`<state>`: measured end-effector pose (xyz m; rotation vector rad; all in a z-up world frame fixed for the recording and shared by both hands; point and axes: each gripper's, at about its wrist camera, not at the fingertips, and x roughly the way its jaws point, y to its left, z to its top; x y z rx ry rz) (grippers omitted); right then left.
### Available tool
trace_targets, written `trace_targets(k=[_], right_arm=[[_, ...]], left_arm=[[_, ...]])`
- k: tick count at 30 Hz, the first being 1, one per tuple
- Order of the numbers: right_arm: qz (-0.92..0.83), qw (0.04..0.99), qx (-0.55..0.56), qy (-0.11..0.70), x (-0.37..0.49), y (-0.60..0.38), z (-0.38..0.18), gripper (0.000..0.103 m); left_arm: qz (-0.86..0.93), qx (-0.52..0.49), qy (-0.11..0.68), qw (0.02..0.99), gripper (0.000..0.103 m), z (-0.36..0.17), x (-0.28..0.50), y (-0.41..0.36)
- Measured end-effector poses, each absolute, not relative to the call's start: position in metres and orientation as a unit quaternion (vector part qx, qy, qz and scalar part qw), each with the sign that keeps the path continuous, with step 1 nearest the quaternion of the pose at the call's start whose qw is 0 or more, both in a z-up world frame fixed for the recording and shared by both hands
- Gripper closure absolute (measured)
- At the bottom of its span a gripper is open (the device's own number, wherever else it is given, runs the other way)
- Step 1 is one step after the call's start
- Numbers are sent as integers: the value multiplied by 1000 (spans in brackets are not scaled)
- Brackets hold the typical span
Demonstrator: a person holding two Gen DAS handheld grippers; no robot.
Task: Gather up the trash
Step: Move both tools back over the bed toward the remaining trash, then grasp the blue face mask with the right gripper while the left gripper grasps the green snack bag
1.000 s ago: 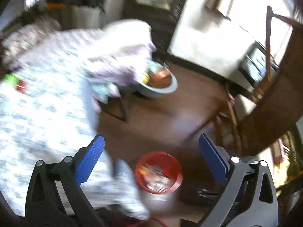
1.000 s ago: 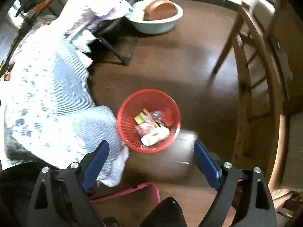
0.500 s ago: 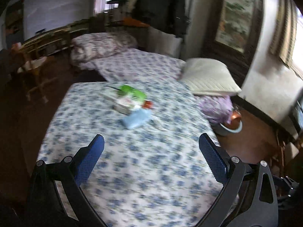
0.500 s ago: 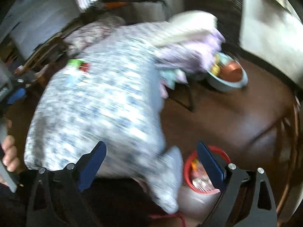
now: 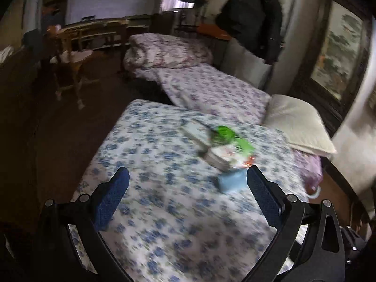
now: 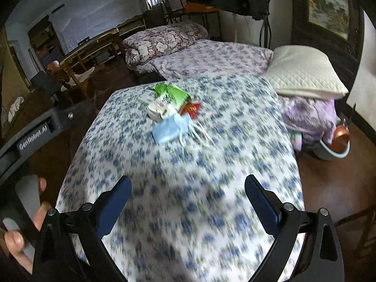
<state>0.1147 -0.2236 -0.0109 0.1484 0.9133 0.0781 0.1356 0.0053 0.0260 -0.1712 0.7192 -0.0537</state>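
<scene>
- Since a second ago, both views swung from the floor bin to the blue-flowered bedspread [image 6: 188, 188].
- Green, red, pale-blue litter pile [image 6: 172, 112] lies mid-bed, blurred.
- Left gripper [image 5: 186, 199] and right gripper [image 6: 186, 202] gape wide, empty.

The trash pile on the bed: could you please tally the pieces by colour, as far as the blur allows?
Green wrapper: 1
Red wrapper: 1
White packet: 1
Light blue face mask: 1
Total: 4 pieces that can be told apart; motion blur may hide more.
</scene>
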Motion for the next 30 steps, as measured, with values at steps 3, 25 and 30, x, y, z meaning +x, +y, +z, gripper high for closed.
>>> trace_targets(k=[3,25,30], right_arm=[[38,900,72,429,127,-217,-20,8],[28,863,107,493,237,-196,-84,63],[40,860,131,491,194,-213,-60,82]], left_arm=[[7,-108,374,921,7,14,150,27],[23,-140,367,919,7,20,156,38],[3,-125,383,915,7,8,180,27]])
